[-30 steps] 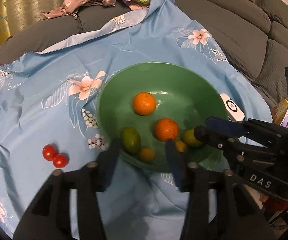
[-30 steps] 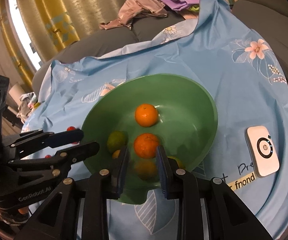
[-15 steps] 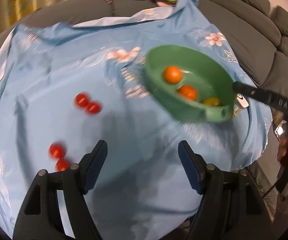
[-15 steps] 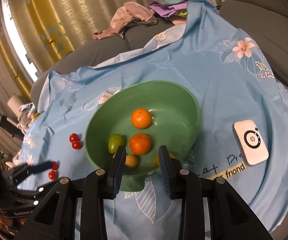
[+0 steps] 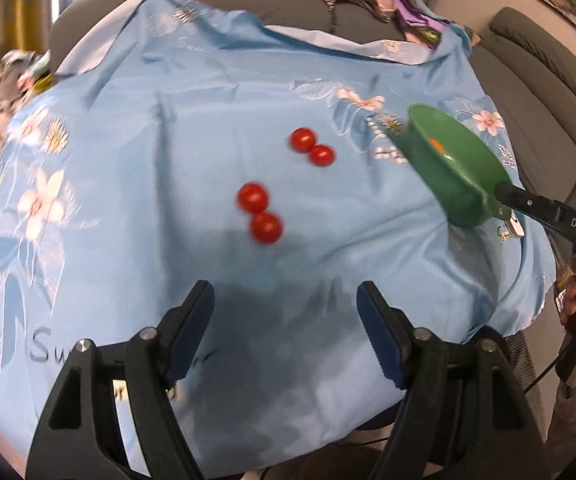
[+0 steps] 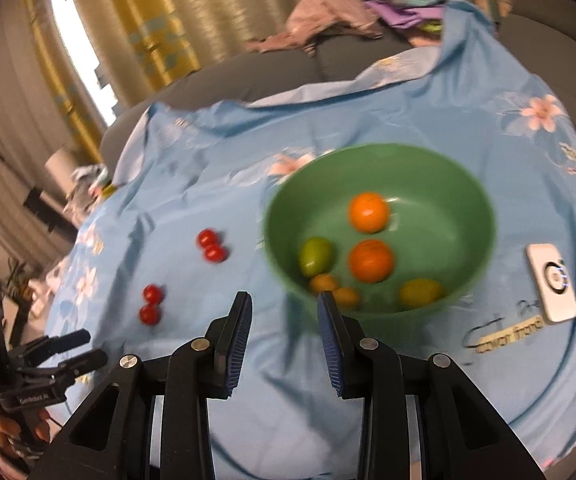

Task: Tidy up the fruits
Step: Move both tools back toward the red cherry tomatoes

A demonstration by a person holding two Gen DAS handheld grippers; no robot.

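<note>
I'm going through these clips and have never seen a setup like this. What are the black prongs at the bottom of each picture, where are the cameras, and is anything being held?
No robot here: a person holds a two-finger gripper in each hand, and a fisheye camera on each looks along its fingers. One picture shows the left gripper, the other the right gripper. Both are open and hold nothing. On the blue floral cloth lie four small red tomatoes in two pairs. A green bowl holds two oranges and smaller green and yellow fruits. A white device lies beside the bowl.
</note>
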